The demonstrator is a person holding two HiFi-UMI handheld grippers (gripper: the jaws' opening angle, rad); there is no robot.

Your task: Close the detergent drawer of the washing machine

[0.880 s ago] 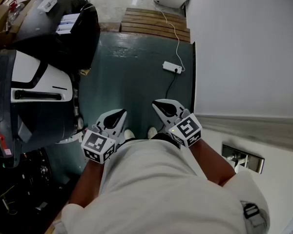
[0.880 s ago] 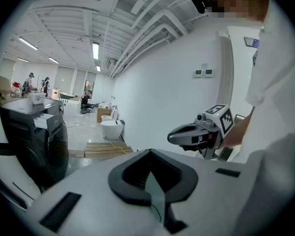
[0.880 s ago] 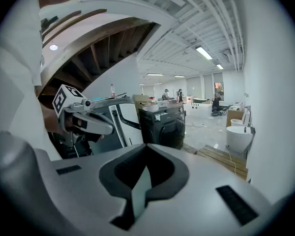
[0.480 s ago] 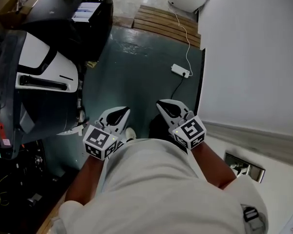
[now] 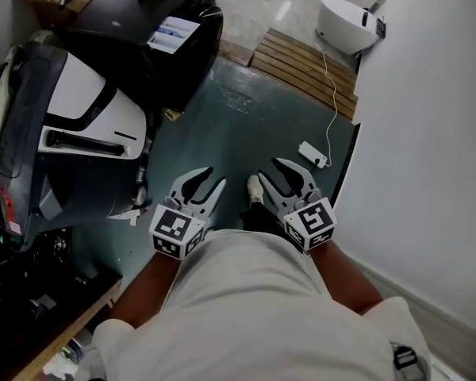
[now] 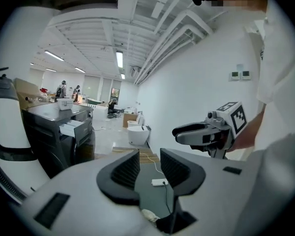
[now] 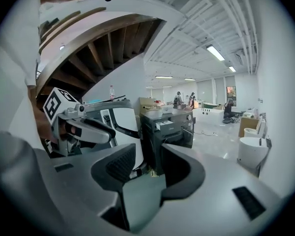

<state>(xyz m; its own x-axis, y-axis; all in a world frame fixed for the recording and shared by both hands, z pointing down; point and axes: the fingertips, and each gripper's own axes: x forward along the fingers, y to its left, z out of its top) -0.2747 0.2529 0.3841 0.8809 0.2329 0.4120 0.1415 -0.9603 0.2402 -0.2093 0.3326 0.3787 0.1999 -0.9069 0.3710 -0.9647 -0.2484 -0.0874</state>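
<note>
The washing machine [image 5: 119, 22] has swung further into view far left, detergent drawer [image 5: 173, 34] still out; left tool [image 5: 216, 176] and right tool [image 5: 271, 168] gape empty, well short.

Bright ceiling strip lights, sharp focus, fisheye-warped edges, dark vignette corners

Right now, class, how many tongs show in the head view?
2. The left tongs hang open over the green floor; the right tongs beside them, nearer the white wall. None looks hidden.
</note>
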